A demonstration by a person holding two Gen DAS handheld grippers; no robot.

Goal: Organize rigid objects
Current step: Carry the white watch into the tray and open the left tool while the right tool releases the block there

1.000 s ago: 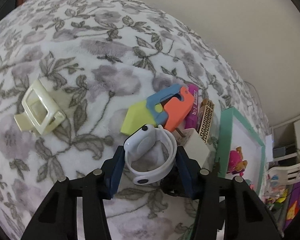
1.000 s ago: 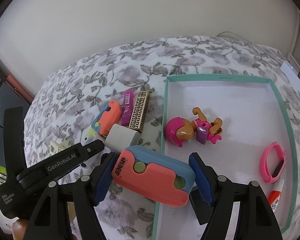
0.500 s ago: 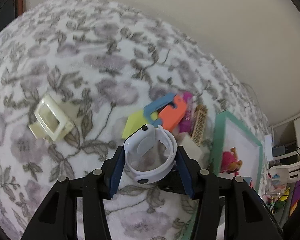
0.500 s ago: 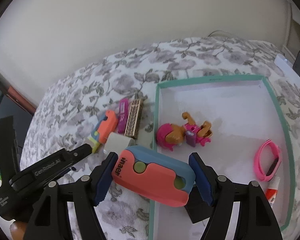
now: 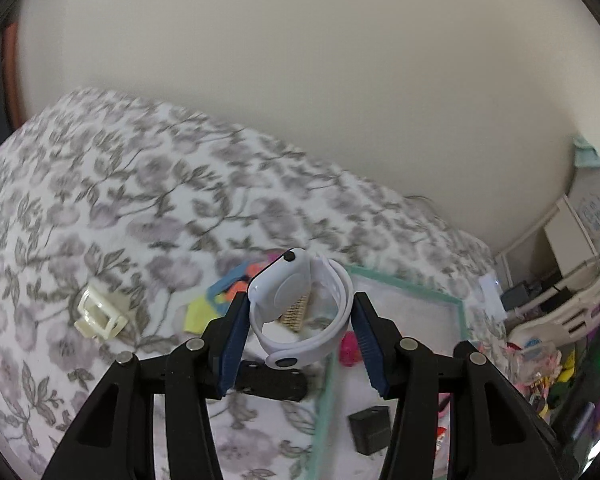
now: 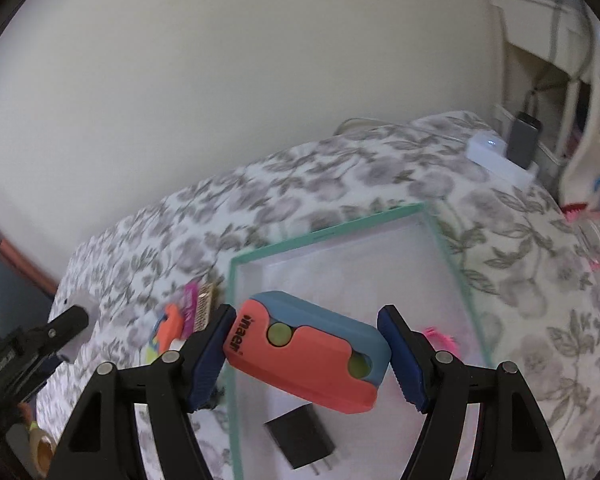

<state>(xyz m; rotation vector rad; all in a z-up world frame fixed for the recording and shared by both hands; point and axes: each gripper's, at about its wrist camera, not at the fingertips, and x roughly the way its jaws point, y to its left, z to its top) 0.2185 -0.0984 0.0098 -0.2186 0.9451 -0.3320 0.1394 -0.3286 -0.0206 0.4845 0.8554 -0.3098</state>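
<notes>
Our left gripper point(image 5: 300, 328) clamps the white watch point(image 5: 300, 312), band looped, face tilted up-left. Our right gripper point(image 6: 306, 354) pinches the coral-blue case point(image 6: 306, 356) by its ends — long axis across the jaws, above the teal box point(image 6: 324, 236). Pink toy point(image 5: 349, 352) mostly hidden; background blurred.

At right of your frame a white shelf point(image 5: 568, 232) stands against the wall point(image 5: 300, 80); floral bedspread point(image 5: 100, 200) fills the left.
</notes>
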